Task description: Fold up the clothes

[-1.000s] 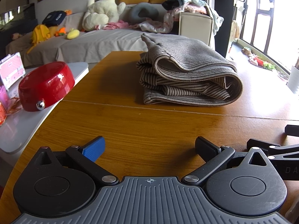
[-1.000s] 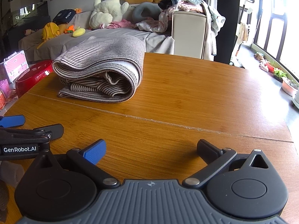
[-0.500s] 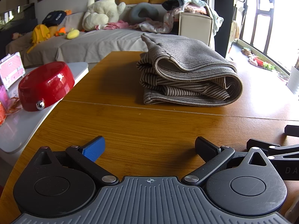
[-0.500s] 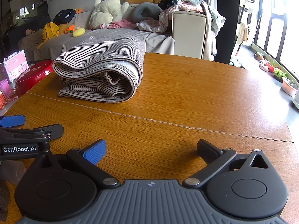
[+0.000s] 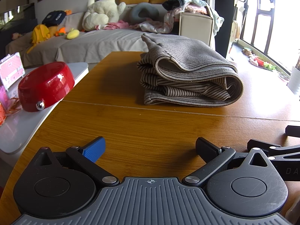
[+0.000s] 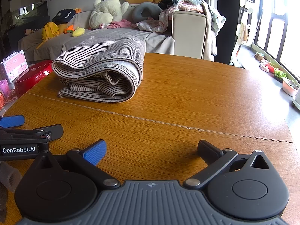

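Left claw (image 5: 150,148) spread wide, empty, low over the table (image 5: 131,127) near its 6 o'clock edge. Right claw (image 6: 151,149) likewise apart, gripping nothing, just beside the left one. Folded striped garment (image 5: 189,78) lying on the table beyond the seam, at about 1 o'clock from the left claw and 11 o'clock from the right (well apart from both, touched by neither). Rolled fold toward the right side, layered edges toward the left. Red bowl (image 5: 45,86) on a white side surface at 10 o'clock, off the table's left rim. Sofa (image 5: 105,41) behind at 12 o'clock, carrying a plush toy (image 5: 103,11) and loose laundry (image 5: 187,5).
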Motion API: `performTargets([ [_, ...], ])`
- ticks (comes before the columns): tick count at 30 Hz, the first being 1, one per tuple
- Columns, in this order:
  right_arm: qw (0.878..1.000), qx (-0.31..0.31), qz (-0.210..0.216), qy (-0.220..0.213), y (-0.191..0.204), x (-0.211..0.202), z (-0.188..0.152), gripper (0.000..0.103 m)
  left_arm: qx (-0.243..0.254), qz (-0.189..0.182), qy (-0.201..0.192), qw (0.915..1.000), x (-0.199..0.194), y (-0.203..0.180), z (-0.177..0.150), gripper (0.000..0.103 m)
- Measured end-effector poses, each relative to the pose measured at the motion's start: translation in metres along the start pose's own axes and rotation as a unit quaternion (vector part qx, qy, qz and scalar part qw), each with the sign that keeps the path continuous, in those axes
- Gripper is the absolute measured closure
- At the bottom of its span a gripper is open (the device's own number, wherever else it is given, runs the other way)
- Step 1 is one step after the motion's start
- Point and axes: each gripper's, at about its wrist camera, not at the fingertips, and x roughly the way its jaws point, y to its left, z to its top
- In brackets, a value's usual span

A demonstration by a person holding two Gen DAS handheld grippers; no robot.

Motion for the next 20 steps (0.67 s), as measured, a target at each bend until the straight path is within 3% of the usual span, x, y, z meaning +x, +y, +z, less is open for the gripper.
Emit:
performTargets([
  [15,1.0,0.015,-0.02,0.003,0.006,0.0,0.0,0.0,0.002,-0.004,0.001,1.0,0.001,0.001,0.0,0.0],
  [18,0.999,0.019,-0.026,0.004,0.008,0.0,0.0,0.0,-0.009,-0.031,-0.006,0.9995,-0.002,0.009,0.001,0.0],
  [20,0.999,0.008,-0.035,0.001,0.018,-0.003,0.002,0.0,-0.032,-0.058,-0.039,0.9971,-0.009,0.024,0.003,0.0],
])
